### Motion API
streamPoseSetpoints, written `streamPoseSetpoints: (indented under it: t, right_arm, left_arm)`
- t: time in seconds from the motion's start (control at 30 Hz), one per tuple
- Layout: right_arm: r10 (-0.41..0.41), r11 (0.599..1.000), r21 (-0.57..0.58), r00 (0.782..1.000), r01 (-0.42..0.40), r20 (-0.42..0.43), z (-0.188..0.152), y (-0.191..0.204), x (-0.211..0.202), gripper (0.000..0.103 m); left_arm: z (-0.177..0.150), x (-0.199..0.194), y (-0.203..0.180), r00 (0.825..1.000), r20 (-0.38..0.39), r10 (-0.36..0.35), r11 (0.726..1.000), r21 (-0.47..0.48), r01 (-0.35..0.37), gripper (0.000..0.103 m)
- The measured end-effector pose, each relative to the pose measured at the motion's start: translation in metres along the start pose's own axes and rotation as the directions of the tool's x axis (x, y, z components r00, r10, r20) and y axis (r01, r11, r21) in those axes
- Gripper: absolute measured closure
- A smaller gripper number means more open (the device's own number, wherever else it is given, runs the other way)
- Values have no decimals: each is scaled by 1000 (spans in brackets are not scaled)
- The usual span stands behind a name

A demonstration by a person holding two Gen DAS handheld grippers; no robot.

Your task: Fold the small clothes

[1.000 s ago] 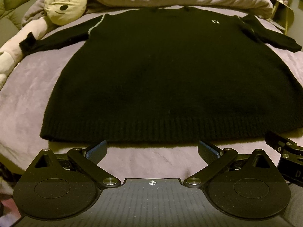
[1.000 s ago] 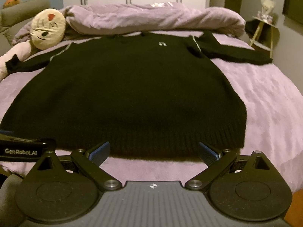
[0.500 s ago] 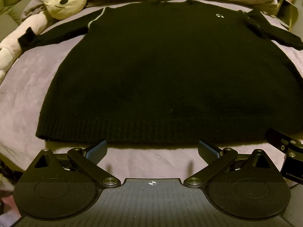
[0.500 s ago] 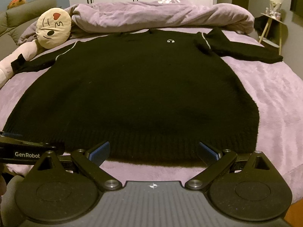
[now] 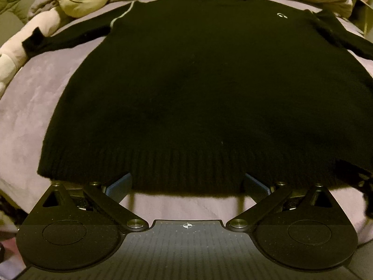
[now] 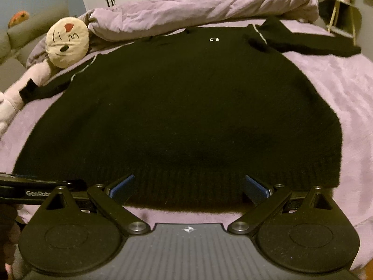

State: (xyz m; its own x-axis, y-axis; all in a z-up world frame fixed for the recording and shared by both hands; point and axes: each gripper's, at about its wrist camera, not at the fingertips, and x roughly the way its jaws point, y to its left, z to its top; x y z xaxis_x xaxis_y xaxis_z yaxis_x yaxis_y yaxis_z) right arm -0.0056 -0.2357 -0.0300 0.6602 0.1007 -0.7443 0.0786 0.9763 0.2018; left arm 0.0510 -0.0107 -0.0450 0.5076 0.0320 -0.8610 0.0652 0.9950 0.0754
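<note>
A black knit sweater (image 5: 198,88) lies flat, front up, on a purple bed, sleeves spread to both sides; it also shows in the right wrist view (image 6: 186,116). Its ribbed hem (image 5: 186,170) faces me. My left gripper (image 5: 187,185) is open, its blue-padded fingers straddling the hem left of centre. My right gripper (image 6: 188,186) is open, its fingers straddling the hem (image 6: 188,186) toward the right side. The left gripper's body (image 6: 35,189) shows at the left edge of the right wrist view.
A round cream plush face with pink limbs (image 6: 66,42) lies at the sweater's left sleeve. A bunched purple duvet (image 6: 198,11) lies behind the collar. A small side table (image 6: 342,14) stands at the back right. White wardrobe doors stand behind the bed.
Both grippers have moved forward toward the sweater; the hem, a little ahead of the fingertips before, now lies between the open fingers of each.
</note>
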Motion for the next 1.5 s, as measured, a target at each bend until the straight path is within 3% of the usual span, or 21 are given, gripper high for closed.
streamPoseSetpoints:
  t: [0.13, 0.27, 0.33, 0.43, 0.53, 0.7, 0.87, 0.93, 1.07, 1.17, 1.23, 1.27, 1.33, 1.4, 1.5]
  right_arm:
    - [68, 992, 105, 997, -72, 45, 13, -30, -5, 18]
    - [105, 957, 256, 985, -138, 138, 50, -96, -12, 32]
    - [69, 939, 320, 980, -127, 184, 70, -134, -12, 35]
    - [-38, 903, 425, 970, -70, 241, 105, -203, -3, 47]
    - [-129, 865, 501, 960, -13, 248, 136, -266, 19, 48]
    - [-224, 765, 644, 945, 20, 238, 187, -366, 73, 48]
    - [-279, 639, 769, 929, -10, 244, 220, -443, 115, 47]
    - [-287, 605, 795, 921, -39, 264, 229, -459, 129, 47]
    - [-299, 584, 810, 912, -58, 281, 245, -477, 157, 53]
    - [-313, 574, 816, 904, -66, 293, 253, -483, 169, 62]
    - [-310, 580, 811, 900, -77, 307, 257, -485, 173, 75]
    - [-303, 576, 814, 905, -76, 299, 259, -486, 174, 86]
    - [-296, 566, 820, 905, -91, 305, 257, -487, 168, 91]
    - [-293, 572, 812, 896, -116, 334, 253, -481, 153, 92]
    - [-300, 618, 778, 882, -110, 363, 258, -466, 132, 92]
  left_arm:
    - [12, 1, -4, 999, 33, 32, 999, -8, -32, 0]
    - [37, 6, -9, 998, 54, 29, 999, -35, -27, 0]
    - [50, 12, -13, 998, 56, 16, 999, -45, -13, 0]
    - [73, 27, -21, 998, 56, 6, 998, -56, -3, 0]
    - [95, 45, -28, 999, 48, 14, 998, -68, -11, 0]
    - [114, 71, -36, 999, 48, 25, 996, -83, -21, 0]
    - [119, 82, -43, 996, 76, 39, 996, -83, -33, 0]
    - [119, 83, -43, 995, 92, 37, 997, -76, -30, 0]
    - [115, 84, -39, 995, 101, 17, 995, -97, -7, 0]
    - [114, 85, -37, 994, 106, 4, 994, -113, 8, 0]
    - [113, 85, -36, 994, 106, 0, 993, -119, 12, 0]
    - [113, 86, -36, 995, 102, -1, 992, -122, 13, 0]
    - [115, 86, -35, 996, 89, -6, 992, -128, 17, 0]
    - [116, 86, -33, 997, 78, -17, 991, -128, 26, 0]
    - [117, 85, -29, 997, 72, -25, 991, -127, 34, 0]
